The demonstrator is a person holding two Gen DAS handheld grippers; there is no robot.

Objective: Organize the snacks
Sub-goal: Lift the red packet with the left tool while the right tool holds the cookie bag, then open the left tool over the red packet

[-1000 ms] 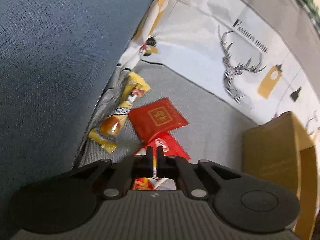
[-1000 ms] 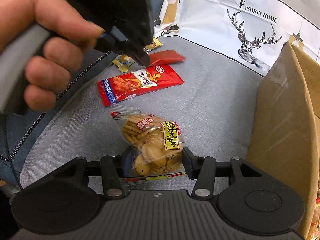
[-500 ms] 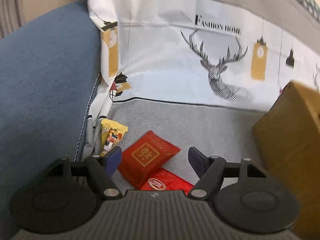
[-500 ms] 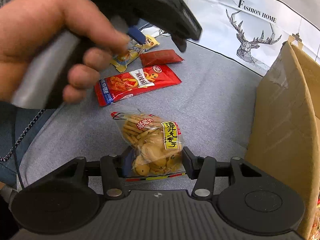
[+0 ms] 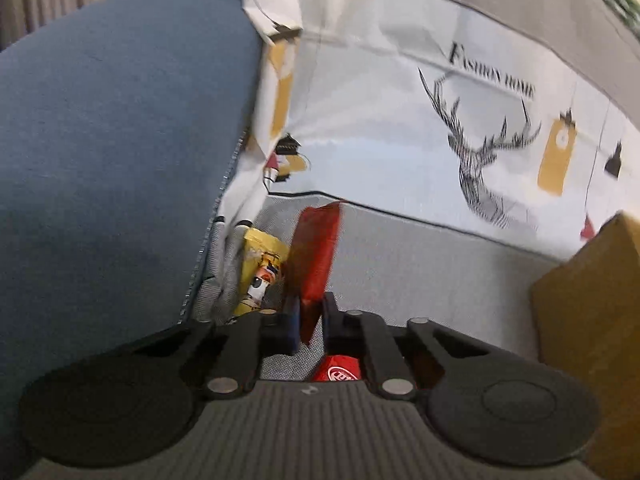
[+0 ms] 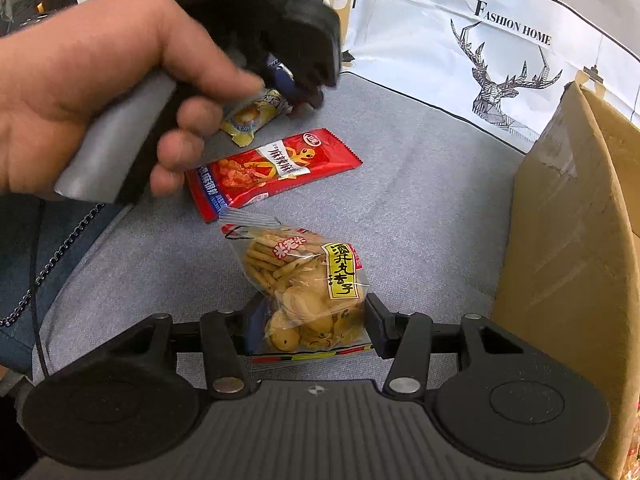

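Home setting, likely a living room. Work surface is a grey fabric cushion (image 6: 420,184) beside blue upholstery (image 5: 112,152), sofa-like. A white printed cloth (image 6: 460,60) with a stag drawing and the words "FASHION HOME" drapes behind. Cardboard box (image 6: 568,248) stands at the right. Packaged snacks (image 6: 276,168) lie loose on the cushion.
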